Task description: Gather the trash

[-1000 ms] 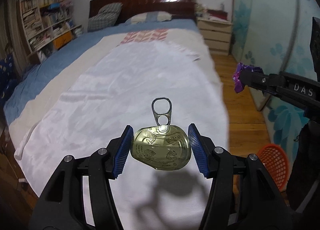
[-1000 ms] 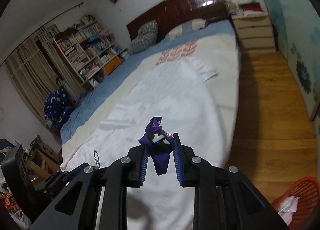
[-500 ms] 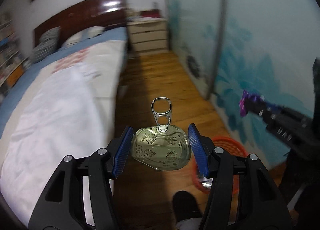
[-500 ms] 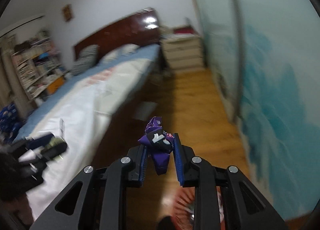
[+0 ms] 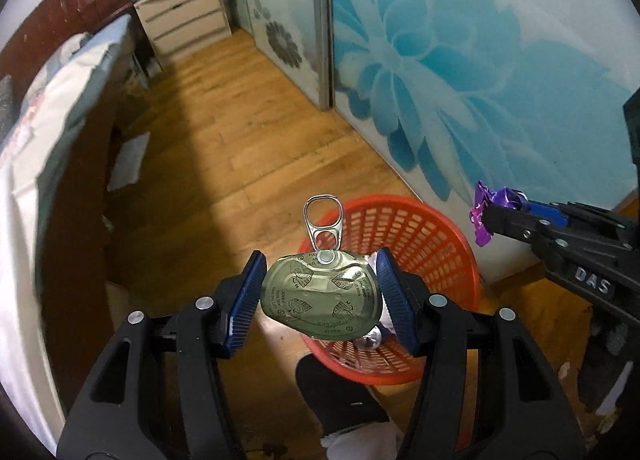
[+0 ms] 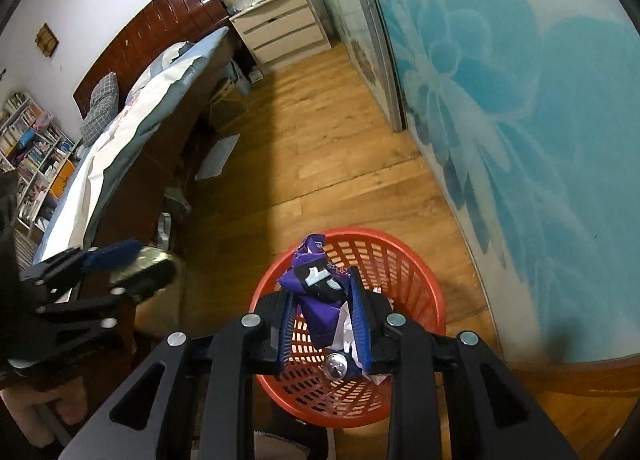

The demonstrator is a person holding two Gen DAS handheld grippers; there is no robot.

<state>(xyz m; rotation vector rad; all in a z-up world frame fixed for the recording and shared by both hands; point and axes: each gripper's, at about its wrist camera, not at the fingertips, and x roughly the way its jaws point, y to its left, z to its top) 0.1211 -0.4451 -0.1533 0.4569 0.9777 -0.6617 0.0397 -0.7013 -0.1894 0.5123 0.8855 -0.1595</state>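
Left gripper (image 5: 320,296) pinches a flattened can lid (image 5: 320,298) across its width, pull ring (image 5: 323,219) sticking forward, held above the near rim of the red basket (image 5: 420,227). Right gripper (image 6: 324,316) squeezes a crumpled purple wrapper (image 6: 318,292), hovering right over the basket (image 6: 400,260) mouth. Basket already has white paper and a small metal piece inside.

Step in hand looks like the drop – wrapper is centred, so just spread the fingers. The lid likely needs a nudge forward first, else it may clip the rim and skid across the wood floor (image 6: 320,139).

Room: glass door with blue flowers (image 6: 520,119) just beside the basket on the right, bed (image 6: 132,131) to the left – floor between is open. Nightstand (image 6: 280,27) well beyond.
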